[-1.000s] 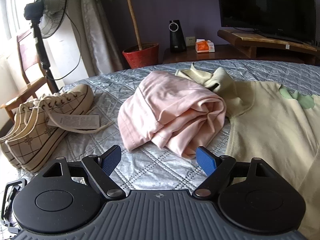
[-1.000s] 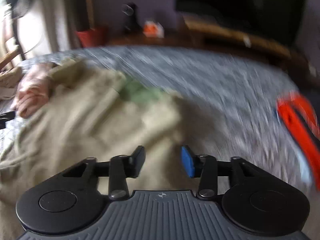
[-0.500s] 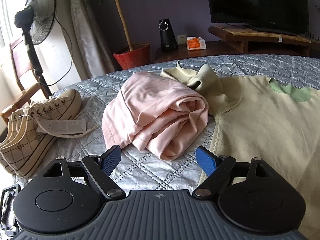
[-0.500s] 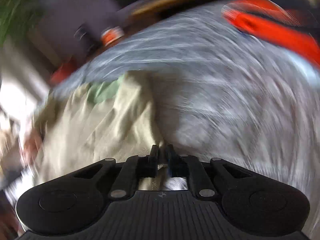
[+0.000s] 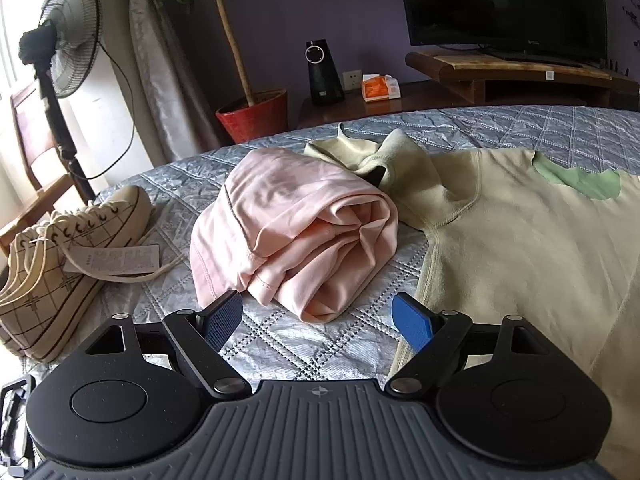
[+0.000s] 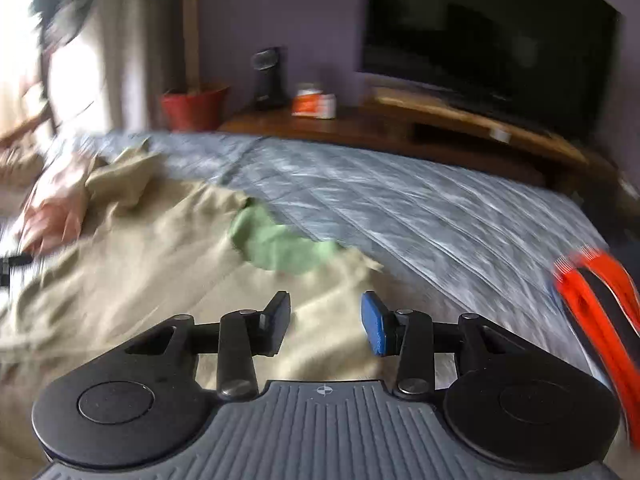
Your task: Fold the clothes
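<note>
From the left wrist, the left gripper hung with its blue pads spread wide and empty above a grey quilted bedspread. Just past them lay a bundled pink garment, and to its right a cream sweatshirt was spread flat, its green collar patch at the far edge and one sleeve crumpled behind the pink bundle. On the near left sat a pair of checked canvas sneakers with a paper tag. Beyond the bed stood a pedestal fan, a wooden chair, a curtain, a potted tree in a red pot, a black speaker, an orange tissue pack and a television on a wooden stand.

The right wrist view was blurred. The right gripper showed its fingers apart, holding nothing, over the near right part of the cream sweatshirt. The bare bedspread stretched to the right, where an orange and black object, perhaps a strap or bag, lay at the edge.
</note>
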`<act>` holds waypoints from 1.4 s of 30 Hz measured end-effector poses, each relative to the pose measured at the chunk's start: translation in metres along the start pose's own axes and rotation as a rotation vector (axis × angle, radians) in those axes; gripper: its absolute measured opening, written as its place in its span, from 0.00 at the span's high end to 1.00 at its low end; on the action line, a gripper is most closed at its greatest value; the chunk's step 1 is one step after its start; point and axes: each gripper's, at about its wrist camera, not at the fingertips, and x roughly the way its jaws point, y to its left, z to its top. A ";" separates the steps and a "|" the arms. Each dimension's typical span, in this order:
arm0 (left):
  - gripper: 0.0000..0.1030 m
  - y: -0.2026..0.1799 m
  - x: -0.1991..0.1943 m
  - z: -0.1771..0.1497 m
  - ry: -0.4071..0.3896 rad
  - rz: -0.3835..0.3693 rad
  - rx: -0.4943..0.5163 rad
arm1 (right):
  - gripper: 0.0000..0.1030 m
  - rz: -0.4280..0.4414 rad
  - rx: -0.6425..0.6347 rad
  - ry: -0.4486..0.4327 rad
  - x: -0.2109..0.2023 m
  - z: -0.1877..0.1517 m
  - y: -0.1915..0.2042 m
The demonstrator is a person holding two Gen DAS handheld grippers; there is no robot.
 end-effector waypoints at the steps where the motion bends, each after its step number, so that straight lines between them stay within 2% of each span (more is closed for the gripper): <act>1: 0.16 0.000 0.000 0.000 0.002 -0.001 0.000 | 0.59 0.003 -0.049 -0.001 0.004 0.005 0.004; 2: 0.16 0.000 0.001 0.000 0.003 -0.002 -0.001 | 0.59 0.005 -0.098 -0.001 0.007 0.011 0.008; 3: 0.16 0.000 0.001 0.000 0.004 -0.003 -0.001 | 0.59 -0.015 -0.053 0.014 0.014 0.010 -0.003; 5: 0.16 0.000 0.001 0.000 0.004 -0.005 -0.002 | 0.59 -0.058 0.130 0.012 0.019 0.006 -0.039; 7: 0.16 0.000 0.001 0.001 0.005 -0.009 -0.002 | 0.57 -0.090 0.243 0.003 0.015 0.000 -0.060; 9: 0.16 -0.002 0.000 0.001 0.003 -0.012 0.005 | 0.57 -0.113 0.201 -0.016 0.009 -0.002 -0.059; 13: 0.16 -0.007 0.001 0.001 0.003 -0.009 0.018 | 0.55 -0.027 0.033 -0.123 -0.006 0.004 -0.023; 17: 0.16 -0.011 0.002 -0.001 0.009 -0.003 0.036 | 0.55 0.029 0.105 -0.012 0.028 0.020 -0.026; 20: 0.16 -0.011 0.004 -0.001 0.011 -0.002 0.039 | 0.53 -0.025 0.190 0.018 0.052 0.030 -0.053; 23: 0.16 -0.011 0.005 -0.001 0.013 -0.005 0.034 | 0.51 -0.064 0.238 -0.015 0.048 0.036 -0.069; 25: 0.16 -0.012 0.005 0.000 0.012 -0.008 0.037 | 0.48 -0.018 0.248 -0.074 0.031 0.036 -0.068; 26: 0.16 -0.013 0.005 0.000 0.011 -0.008 0.039 | 0.47 -0.008 0.236 -0.096 0.020 0.034 -0.064; 28: 0.16 -0.014 0.005 0.000 0.010 -0.009 0.041 | 0.37 0.000 0.176 -0.113 0.000 0.023 -0.049; 29: 0.16 -0.014 0.005 0.000 0.010 -0.008 0.041 | 0.35 -0.016 0.133 -0.110 -0.007 0.016 -0.040; 32: 0.16 -0.013 0.004 0.000 0.011 -0.006 0.039 | 0.35 -0.057 -0.015 -0.063 -0.012 -0.008 -0.015; 34: 0.16 -0.014 0.004 -0.001 0.012 -0.006 0.045 | 0.43 -0.067 -0.109 0.004 -0.001 -0.019 -0.002; 37: 0.16 -0.015 0.005 -0.001 0.017 -0.005 0.047 | 0.43 -0.085 -0.174 0.034 -0.011 -0.036 0.005; 42: 0.16 -0.014 0.003 0.001 0.010 -0.017 0.035 | 0.38 -0.077 -0.177 0.093 -0.041 -0.055 -0.001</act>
